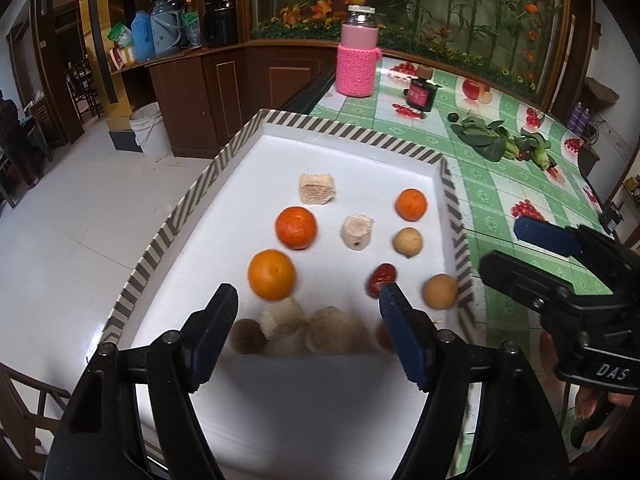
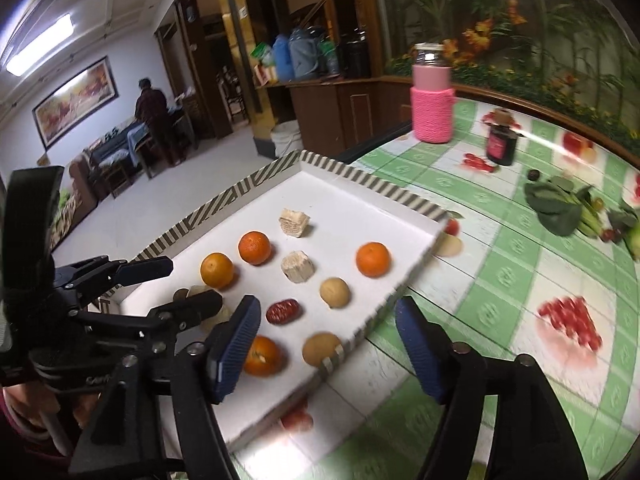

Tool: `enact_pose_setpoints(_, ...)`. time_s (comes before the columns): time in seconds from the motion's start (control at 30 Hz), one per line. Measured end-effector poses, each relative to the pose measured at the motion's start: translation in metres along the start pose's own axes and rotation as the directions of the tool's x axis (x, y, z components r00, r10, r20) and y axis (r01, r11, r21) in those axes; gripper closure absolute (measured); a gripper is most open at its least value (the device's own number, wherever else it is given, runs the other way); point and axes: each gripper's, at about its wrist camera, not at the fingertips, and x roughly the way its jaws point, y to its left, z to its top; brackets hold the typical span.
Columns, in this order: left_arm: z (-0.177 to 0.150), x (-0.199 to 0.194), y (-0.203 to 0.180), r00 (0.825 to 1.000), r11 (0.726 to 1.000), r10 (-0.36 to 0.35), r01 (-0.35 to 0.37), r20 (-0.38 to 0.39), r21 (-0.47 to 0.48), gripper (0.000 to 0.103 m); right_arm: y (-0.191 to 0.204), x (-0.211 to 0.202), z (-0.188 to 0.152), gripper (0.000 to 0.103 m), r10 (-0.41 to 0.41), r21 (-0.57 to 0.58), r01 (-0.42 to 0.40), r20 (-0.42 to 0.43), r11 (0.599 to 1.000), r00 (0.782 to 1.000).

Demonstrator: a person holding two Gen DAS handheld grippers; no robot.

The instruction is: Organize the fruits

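Writing: the right tongs (image 1: 532, 252) have white letters "DAS" on the black body, seen from the left camera. The dark jar (image 1: 421, 94) has a pink label, too small to read.
Left tongs: the left tongs (image 1: 308, 304) are spread wide with nothing between them, low over the near end of the tray (image 1: 360, 134).
Right tongs: also spread and not pinching anything, beside the tray's right edge, over the green checked counter (image 2: 520, 280).
Fruits: all lie apart on the white tray floor. There is a big orange (image 1: 272, 275), a darker orange (image 1: 296, 227) behind it, a small orange (image 1: 411, 204) at the far right, two tan round fruits (image 1: 407, 242) on the right side, and a red date (image 1: 381, 275) just by the left tongs' right finger.
Pale chunks: one chunk (image 1: 316, 188) is far back, and one (image 1: 357, 231) is in the middle.
Only the right camera shows: an orange (image 2: 262, 356) close to its own left finger, a person (image 2: 154, 114) standing far off, and a big picture (image 2: 76, 100) on the wall.
Only the left camera shows: blurry brown lumps (image 1: 328, 328) between its fingers.
Both show: a pink knitted bottle (image 2: 433, 98) and green leaves (image 2: 556, 208).
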Motion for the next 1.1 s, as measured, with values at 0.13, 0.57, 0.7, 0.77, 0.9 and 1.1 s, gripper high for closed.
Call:
enact_pose_setpoints(0.13, 0.000, -0.007, -0.009, 1.000, 1.000, -0.005, 0.005, 0.020, 0.007, 0.027, -0.009, -0.015, -0.010, 0.028, -0.010, 0.045, 0.010, 0.014, 0.999, 1.000)
enact_pose_setpoints(0.57, -0.003, -0.019, -0.030, 0.999, 0.999, -0.018, 0.017, 0.046, 0.029, 0.027, -0.018, -0.030, -0.030, 0.027, -0.019, 0.073, 0.019, 0.004, 0.997, 1.000)
enact_pose_setpoints(0.7, -0.003, -0.021, -0.032, 0.999, 0.999, -0.017, 0.016, 0.047, 0.033, 0.027, -0.017, -0.031, -0.030, 0.027, -0.017, 0.071, 0.017, 0.006, 0.997, 1.000)
enact_pose_setpoints(0.77, -0.004, -0.021, -0.033, 0.999, 0.999, -0.016, 0.015, 0.049, 0.036, 0.027, -0.016, -0.032, -0.031, 0.027, -0.017, 0.067, 0.017, 0.006, 0.998, 1.000)
enact_pose_setpoints(0.9, -0.004, -0.022, -0.034, 0.999, 0.999, -0.015, 0.013, 0.050, 0.040, 0.027, -0.015, -0.030, -0.031, 0.027, -0.017, 0.063, 0.017, -0.002, 0.998, 1.000)
enact_pose_setpoints(1.1, -0.004, -0.022, -0.035, 0.999, 0.999, -0.013, 0.011, 0.050, 0.040, 0.027, -0.013, -0.031, -0.029, 0.027, -0.013, 0.060, 0.013, 0.003, 0.998, 1.000)
